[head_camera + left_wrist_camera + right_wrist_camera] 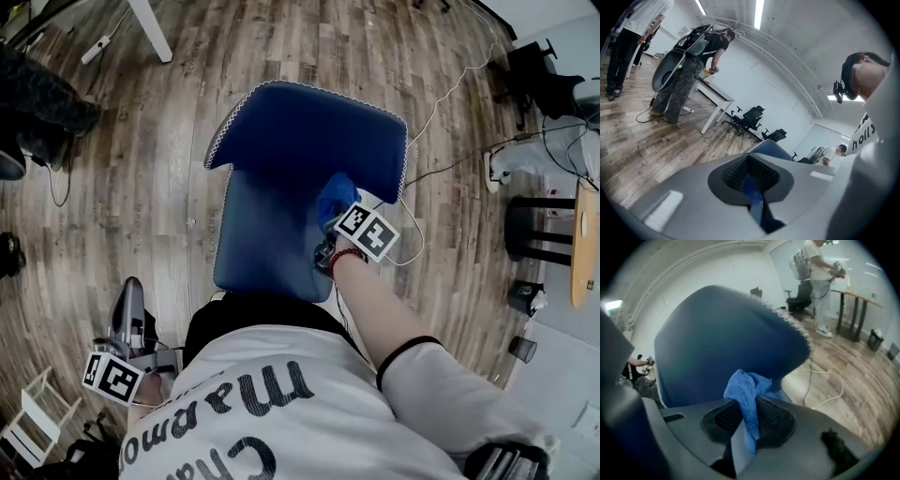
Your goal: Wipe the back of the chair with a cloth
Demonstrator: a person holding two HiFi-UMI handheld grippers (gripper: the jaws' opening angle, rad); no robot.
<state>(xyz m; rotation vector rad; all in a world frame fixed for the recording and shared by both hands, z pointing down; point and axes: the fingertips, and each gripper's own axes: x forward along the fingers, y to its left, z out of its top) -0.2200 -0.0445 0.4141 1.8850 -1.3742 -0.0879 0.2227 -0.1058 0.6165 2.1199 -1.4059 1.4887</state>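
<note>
The right tool (pixel 749 420) is pinching the soft, limp blue cloth (pixel 746 389) by a bunched fold against the upholstered chair back (pixel 717 338). The left tool (pixel 752 197) is hanging closed and empty.

Chair back (pixel 300 141): blue woven fabric, matt, white stitching along the edge; cloth (pixel 746 392): blue microfibre, nubbly pile, matt; right gripper (pixel 746 417): smooth grey plastic shell, matt, dark ribbed pads (pixel 727 416); floor (pixel 122 187): grained wood-look planks, faint sheen.
</note>
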